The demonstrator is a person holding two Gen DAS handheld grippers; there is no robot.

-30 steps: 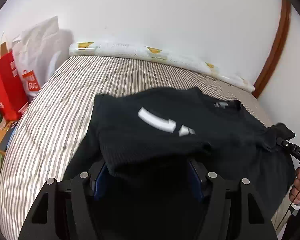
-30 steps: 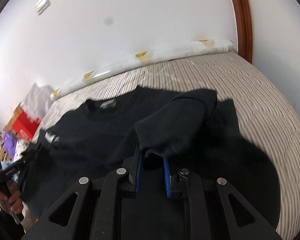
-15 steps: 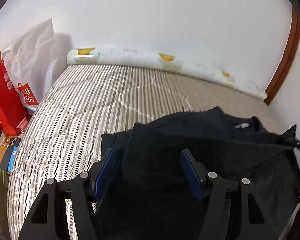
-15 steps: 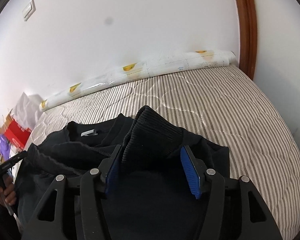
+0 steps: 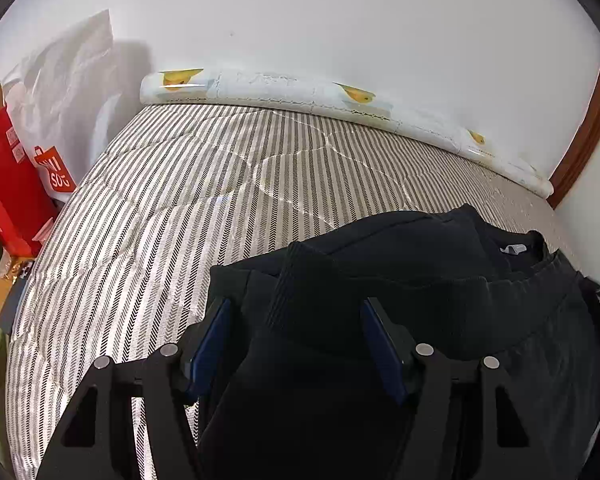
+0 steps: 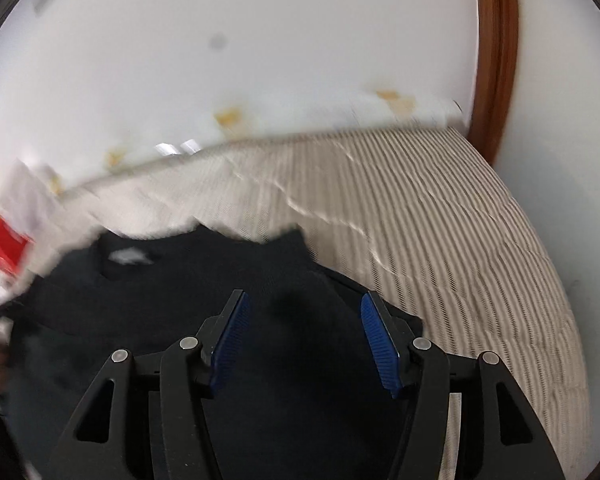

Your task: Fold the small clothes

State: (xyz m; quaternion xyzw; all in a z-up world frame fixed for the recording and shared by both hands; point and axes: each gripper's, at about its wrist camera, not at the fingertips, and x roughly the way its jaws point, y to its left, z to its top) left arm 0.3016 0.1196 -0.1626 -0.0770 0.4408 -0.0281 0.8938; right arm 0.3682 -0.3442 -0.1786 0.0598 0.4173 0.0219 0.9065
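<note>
A: Where's the black sweater [image 5: 400, 280]?
B: Folded on the striped mattress [image 5: 180, 200], at its near edge, collar label toward the right side in the left wrist view.
A: And the claws?
B: The left gripper [image 5: 296, 344] stands apart, fabric lying loose between its pads. The right gripper [image 6: 304, 340] has just been opening; its pads flank the cloth without pressing.

Striped mattress [image 5: 180, 184]; plastic-wrapped roll [image 5: 300, 94] along wall; red bag [image 5: 8, 184], white bag [image 5: 64, 80] beside.
</note>
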